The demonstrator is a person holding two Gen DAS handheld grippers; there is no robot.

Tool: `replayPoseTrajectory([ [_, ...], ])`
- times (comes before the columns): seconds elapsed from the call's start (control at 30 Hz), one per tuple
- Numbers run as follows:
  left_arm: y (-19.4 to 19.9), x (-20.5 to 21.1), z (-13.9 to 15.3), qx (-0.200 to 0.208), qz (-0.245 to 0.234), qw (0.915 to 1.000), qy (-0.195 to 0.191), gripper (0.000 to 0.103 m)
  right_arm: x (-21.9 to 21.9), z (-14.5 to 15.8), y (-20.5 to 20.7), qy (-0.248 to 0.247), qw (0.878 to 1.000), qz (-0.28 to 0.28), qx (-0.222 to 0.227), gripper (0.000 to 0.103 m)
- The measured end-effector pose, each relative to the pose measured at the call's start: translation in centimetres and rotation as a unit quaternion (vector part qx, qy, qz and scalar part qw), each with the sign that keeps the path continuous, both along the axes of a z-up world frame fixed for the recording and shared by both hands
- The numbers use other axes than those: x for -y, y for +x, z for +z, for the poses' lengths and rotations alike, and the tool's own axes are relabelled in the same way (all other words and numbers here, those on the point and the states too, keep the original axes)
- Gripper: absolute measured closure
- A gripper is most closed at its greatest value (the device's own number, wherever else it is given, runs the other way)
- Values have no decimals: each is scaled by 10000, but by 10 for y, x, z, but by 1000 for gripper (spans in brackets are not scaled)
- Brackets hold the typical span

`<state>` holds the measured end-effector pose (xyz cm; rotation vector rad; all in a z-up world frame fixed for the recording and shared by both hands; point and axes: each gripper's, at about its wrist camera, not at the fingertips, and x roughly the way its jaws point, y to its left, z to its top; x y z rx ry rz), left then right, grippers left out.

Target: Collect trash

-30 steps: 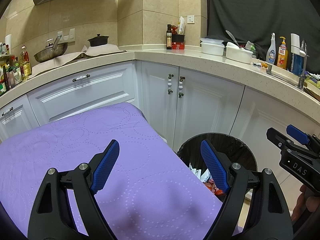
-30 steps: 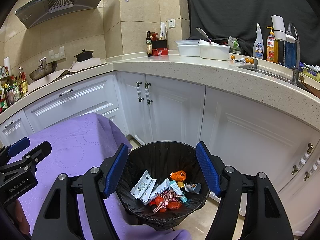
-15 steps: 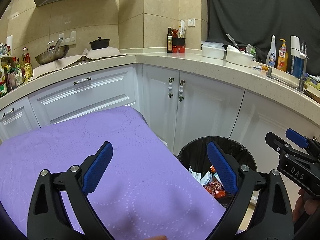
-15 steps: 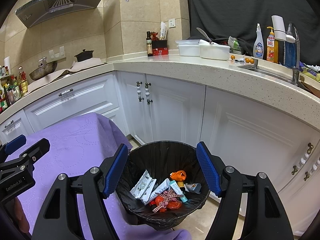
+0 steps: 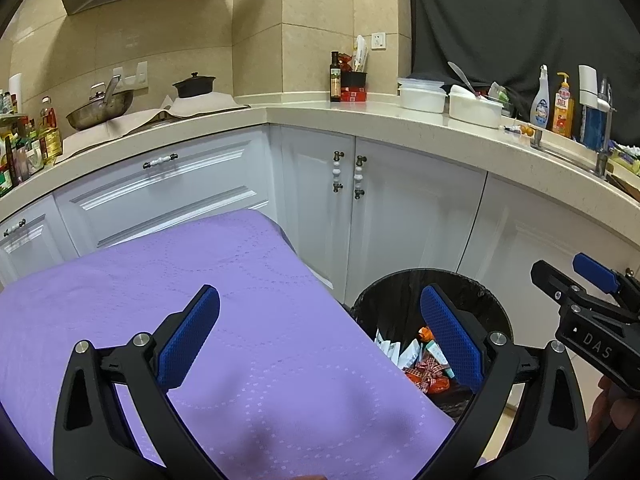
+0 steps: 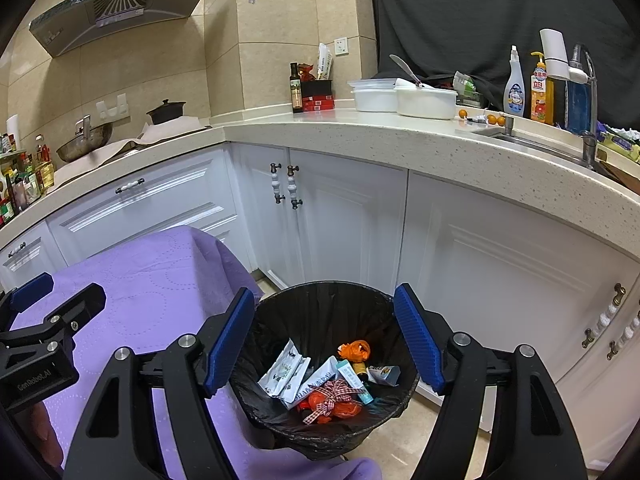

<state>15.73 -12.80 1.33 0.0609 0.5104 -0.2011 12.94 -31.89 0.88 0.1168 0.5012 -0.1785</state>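
Observation:
A black-lined trash bin [image 6: 320, 300] stands on the floor beside the purple-covered table [image 5: 160, 280]; it also shows in the left wrist view [image 5: 400, 292]. Inside lie several pieces of trash: white wrappers [image 6: 284, 372], an orange scrap [image 6: 354, 350], a red item with a checked ribbon [image 6: 330, 398]. My right gripper [image 6: 324, 334] is open and empty, held above the bin. My left gripper [image 5: 320, 332] is open and empty, over the table's right edge. No trash shows on the purple cloth.
White cabinets [image 6: 352, 216] wrap behind the bin under a speckled countertop [image 6: 400, 136] with white containers [image 6: 424, 100], bottles [image 6: 514, 88] and a sink tap [image 6: 584, 80]. A wok [image 5: 100, 106] and pot [image 5: 194, 86] sit at the left.
My left gripper has lifted and drawn back a little, so more of the bin's contents show. My right gripper has stayed still over the bin.

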Motion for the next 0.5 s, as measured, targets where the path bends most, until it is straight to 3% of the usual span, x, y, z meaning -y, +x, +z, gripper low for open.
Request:
replayPoseTrajectory([
  [0.37, 1, 7, 3, 94, -72, 9999, 32, 5, 3, -1, -1, -5, 10000, -40, 11, 32],
  [0.5, 4, 8, 2, 18, -57, 10000, -5, 5, 5, -3, -2, -12, 9999, -96, 28, 26],
])
